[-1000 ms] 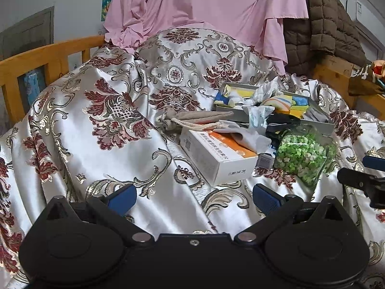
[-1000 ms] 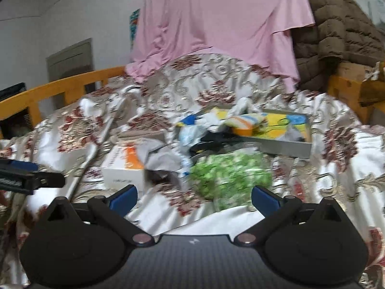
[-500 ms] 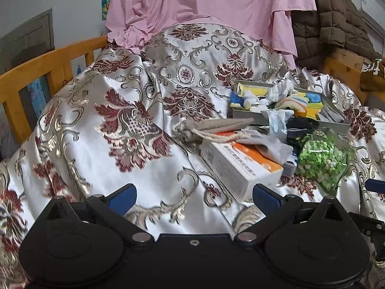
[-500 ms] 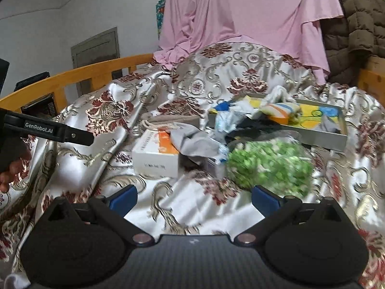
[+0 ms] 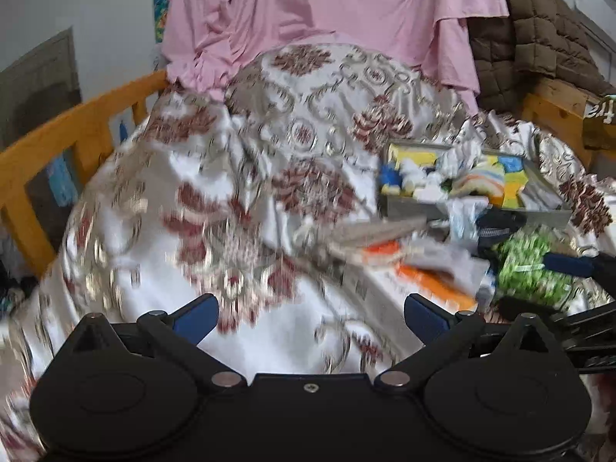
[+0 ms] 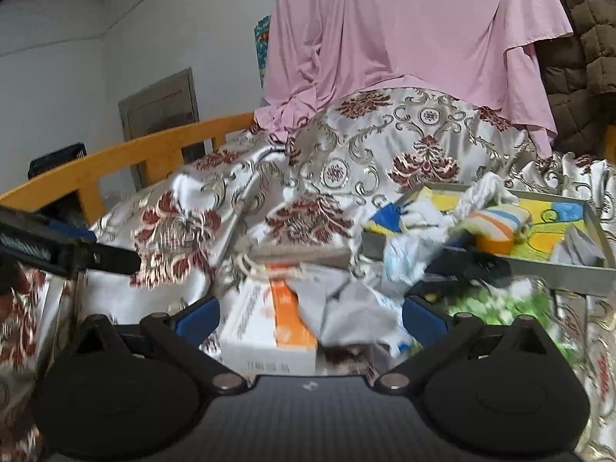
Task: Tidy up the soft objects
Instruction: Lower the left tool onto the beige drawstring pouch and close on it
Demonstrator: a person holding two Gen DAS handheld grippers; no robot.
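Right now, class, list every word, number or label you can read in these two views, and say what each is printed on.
Nothing can be read for sure.
White marks on the brown object at the right edge: perhaps digits, too blurred to read.
Dark print on the front of the orange and white box: too small and blurred.
White lettering along the side of the left claw, seen from the right wrist view: smeared, unreadable.

Your bed's shiny flowered cover [image 6: 419, 142] holds a white and orange box [image 6: 269, 331], a grey tray [image 6: 577, 273], and a green bag [image 6: 500, 304].
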